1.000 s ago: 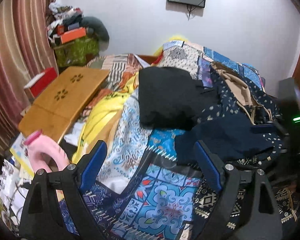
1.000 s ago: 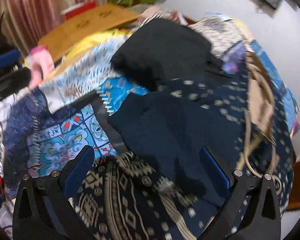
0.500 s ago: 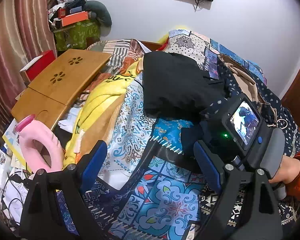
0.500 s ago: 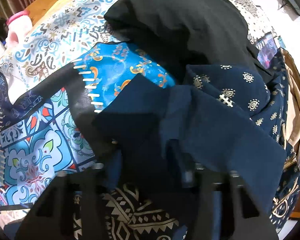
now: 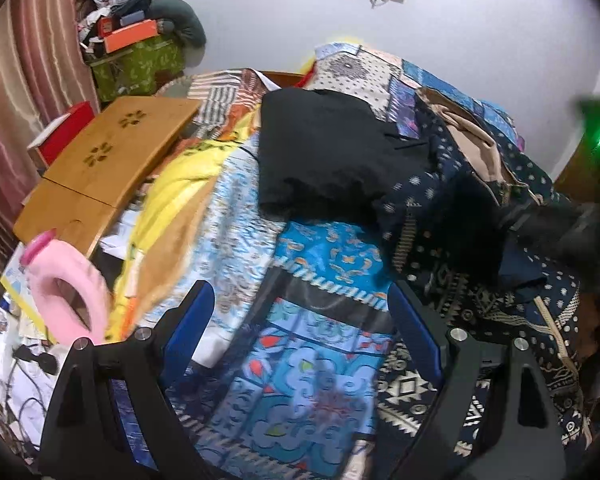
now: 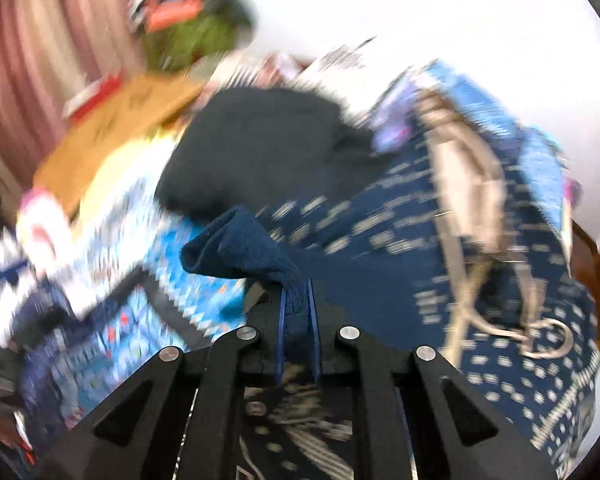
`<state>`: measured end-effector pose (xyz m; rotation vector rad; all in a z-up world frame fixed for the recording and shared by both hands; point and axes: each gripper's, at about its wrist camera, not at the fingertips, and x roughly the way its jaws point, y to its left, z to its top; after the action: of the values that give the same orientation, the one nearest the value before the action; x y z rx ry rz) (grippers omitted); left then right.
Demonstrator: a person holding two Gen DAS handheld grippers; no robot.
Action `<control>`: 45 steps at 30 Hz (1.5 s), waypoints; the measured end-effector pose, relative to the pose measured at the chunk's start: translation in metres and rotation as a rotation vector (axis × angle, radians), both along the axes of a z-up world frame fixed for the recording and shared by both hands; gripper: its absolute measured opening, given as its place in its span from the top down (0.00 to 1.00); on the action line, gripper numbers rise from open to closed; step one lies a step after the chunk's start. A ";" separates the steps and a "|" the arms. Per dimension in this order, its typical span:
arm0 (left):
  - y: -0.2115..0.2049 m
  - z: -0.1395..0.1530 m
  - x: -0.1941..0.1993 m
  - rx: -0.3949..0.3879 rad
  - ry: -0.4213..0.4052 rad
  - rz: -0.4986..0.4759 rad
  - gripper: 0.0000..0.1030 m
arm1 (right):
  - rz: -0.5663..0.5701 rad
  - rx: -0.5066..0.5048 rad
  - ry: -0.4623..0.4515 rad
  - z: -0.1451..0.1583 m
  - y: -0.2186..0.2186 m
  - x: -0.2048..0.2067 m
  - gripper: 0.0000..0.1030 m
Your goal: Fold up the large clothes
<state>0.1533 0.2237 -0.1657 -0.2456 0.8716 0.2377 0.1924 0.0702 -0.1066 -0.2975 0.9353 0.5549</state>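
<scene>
A heap of clothes lies on the bed's blue patterned bedspread (image 5: 312,360). A black garment (image 5: 332,152) sits at the middle, with a navy garment printed in white (image 5: 440,200) to its right. My right gripper (image 6: 298,292) has its jaws closing, and they pinch a fold of plain navy cloth (image 6: 240,248) lifted off the heap. That view is blurred by motion. In the left wrist view, part of the same navy cloth (image 5: 520,264) shows under the blurred right tool at the far right. My left gripper (image 5: 300,296) hangs open over the bedspread with nothing between its fingers.
A wooden lap table (image 5: 108,160) lies at the bed's left, with a pink neck pillow (image 5: 68,280) in front of it. A yellow blanket (image 5: 172,200) lies beside it. A beige bag (image 5: 472,140) rests on the printed garment. Boxes (image 5: 140,64) are stacked in the corner.
My right gripper went from wide open above the navy cloth to shut on a fold of it, then rose and swung to the right. The left gripper sank slightly and stayed open.
</scene>
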 end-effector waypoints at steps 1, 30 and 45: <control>-0.004 -0.004 0.003 -0.024 0.012 -0.008 0.14 | -0.038 0.035 -0.025 0.014 -0.016 0.001 0.91; -0.045 -0.097 0.075 0.050 0.272 0.086 0.14 | -0.562 0.243 -0.080 0.047 -0.247 0.007 0.91; -0.033 -0.110 0.072 -0.004 0.303 0.084 0.14 | -0.675 0.215 0.097 -0.003 -0.309 -0.028 0.91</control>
<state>0.2256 0.1910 -0.2761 -0.2535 1.1633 0.3577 0.1640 -0.2391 -0.1094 0.2422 0.9913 0.0431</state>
